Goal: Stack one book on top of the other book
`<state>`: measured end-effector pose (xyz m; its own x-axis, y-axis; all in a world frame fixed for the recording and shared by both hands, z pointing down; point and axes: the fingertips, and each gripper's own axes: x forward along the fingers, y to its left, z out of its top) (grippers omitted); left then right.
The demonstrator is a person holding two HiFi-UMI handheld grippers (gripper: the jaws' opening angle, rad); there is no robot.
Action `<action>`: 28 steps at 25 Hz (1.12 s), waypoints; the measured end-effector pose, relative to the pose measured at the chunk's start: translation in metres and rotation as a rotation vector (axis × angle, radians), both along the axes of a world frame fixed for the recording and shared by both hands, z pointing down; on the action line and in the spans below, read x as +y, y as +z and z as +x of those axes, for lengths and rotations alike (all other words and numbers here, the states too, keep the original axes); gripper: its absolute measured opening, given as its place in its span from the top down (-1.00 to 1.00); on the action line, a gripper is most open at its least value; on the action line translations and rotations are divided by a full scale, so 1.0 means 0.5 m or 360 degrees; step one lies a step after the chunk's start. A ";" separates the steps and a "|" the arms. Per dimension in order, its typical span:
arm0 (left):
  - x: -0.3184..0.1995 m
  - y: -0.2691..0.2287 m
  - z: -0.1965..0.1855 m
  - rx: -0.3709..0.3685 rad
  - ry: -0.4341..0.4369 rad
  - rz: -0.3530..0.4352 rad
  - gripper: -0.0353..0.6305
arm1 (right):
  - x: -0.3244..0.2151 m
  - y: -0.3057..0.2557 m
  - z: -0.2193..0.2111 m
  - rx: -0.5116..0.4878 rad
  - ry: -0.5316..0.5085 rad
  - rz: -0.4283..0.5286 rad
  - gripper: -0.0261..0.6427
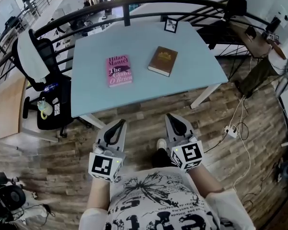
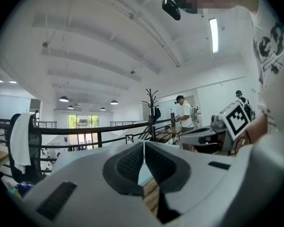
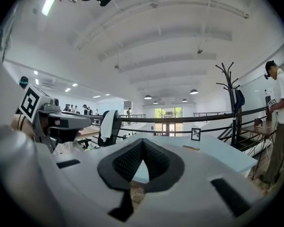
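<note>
We note the left gripper [image 1: 119,124] and right gripper [image 1: 171,117] fully closed, empty, short of the tabletop [image 1: 86,92]. Pink book [image 1: 119,70] and brown book [image 1: 163,61] lie apart there.

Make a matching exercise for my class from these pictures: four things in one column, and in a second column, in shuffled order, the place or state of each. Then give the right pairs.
Things
1. pink book
2. brown book
3. framed picture
4. left gripper

Places or states
A. stands at the far edge of the table
B. jaws shut and empty, above the wooden floor, short of the table
C. lies flat on the table, left of the other book in the head view
D. lies flat on the table, right of the other book in the head view

Pairs: 1-C, 2-D, 3-A, 4-B
</note>
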<state>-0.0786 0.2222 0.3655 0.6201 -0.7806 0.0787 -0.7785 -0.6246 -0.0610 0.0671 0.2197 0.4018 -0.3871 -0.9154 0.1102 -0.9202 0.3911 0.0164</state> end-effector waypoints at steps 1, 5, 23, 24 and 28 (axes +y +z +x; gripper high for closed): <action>-0.031 -0.004 0.022 0.0005 0.0007 -0.0005 0.86 | -0.033 -0.003 0.023 0.0005 0.0005 -0.0006 0.94; -0.163 -0.026 0.114 0.0003 0.0027 0.0028 0.86 | -0.168 -0.009 0.116 0.0039 0.0015 -0.0027 0.94; -0.595 0.054 0.351 -0.0021 0.0136 -0.0132 0.86 | -0.573 0.057 0.367 0.0037 0.0154 -0.0226 0.94; -0.621 0.065 0.351 -0.0006 0.0142 -0.0143 0.86 | -0.593 0.063 0.370 0.0038 0.0172 -0.0241 0.94; -0.719 0.106 0.357 -0.0016 0.0202 -0.0204 0.86 | -0.673 0.086 0.381 0.0047 0.0249 -0.0313 0.94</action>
